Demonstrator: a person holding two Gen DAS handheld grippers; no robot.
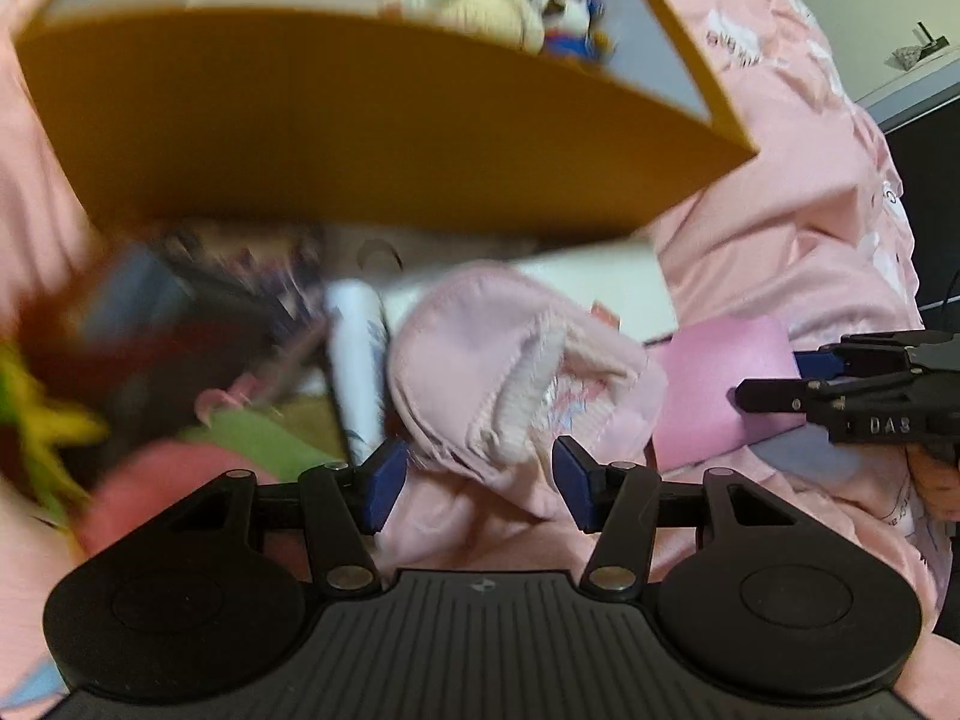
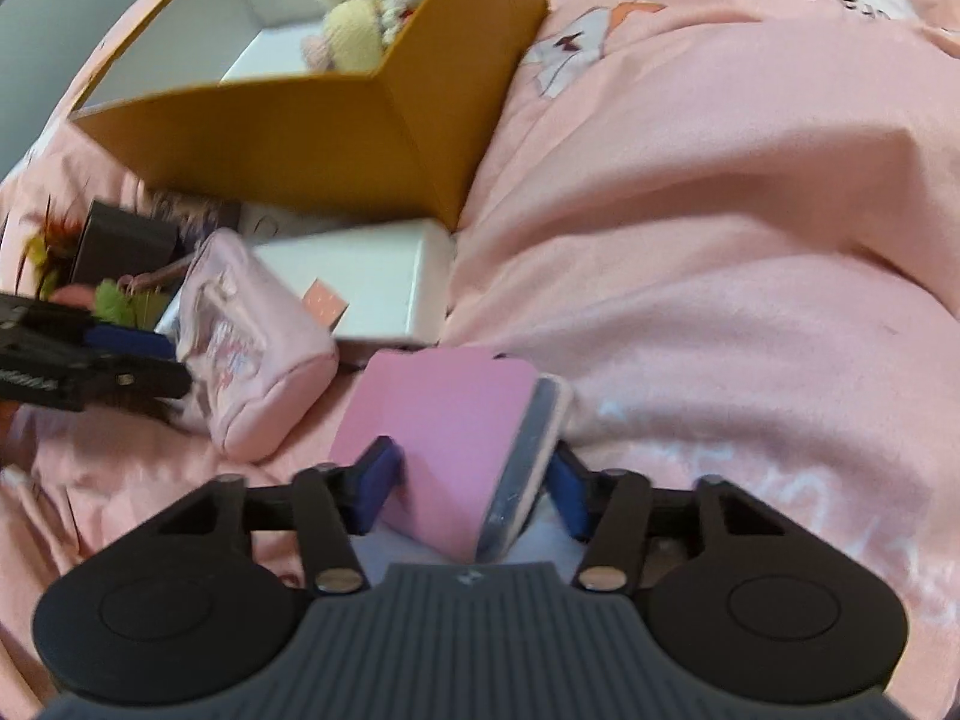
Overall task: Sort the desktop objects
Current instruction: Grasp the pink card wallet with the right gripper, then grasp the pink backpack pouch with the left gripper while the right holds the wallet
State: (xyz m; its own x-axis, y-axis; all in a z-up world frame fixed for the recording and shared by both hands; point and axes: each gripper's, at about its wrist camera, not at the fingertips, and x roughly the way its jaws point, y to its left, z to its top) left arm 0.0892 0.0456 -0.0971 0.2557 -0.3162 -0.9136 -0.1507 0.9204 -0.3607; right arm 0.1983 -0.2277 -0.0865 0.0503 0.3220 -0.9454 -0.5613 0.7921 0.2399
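A pale pink zip pouch (image 1: 510, 372) lies tilted on the pink bedspread, and my left gripper (image 1: 480, 486) is shut on its near end, blue pads against both sides. The right wrist view shows the same pouch (image 2: 252, 348) with the left gripper (image 2: 180, 363) at its left end. My right gripper (image 2: 474, 486) is shut on a flat pink box (image 2: 450, 420) with a grey-white edge, held tilted. That pink box (image 1: 720, 384) and the right gripper (image 1: 774, 378) appear at the right of the left wrist view.
An open orange box (image 2: 300, 138) with a white inside holds crocheted plush toys (image 2: 354, 24). In front of it lie a white flat box (image 2: 372, 282), a dark box (image 2: 120, 240), feathers and green leaves (image 2: 120, 300). A pink bedspread (image 2: 720, 240) covers everything.
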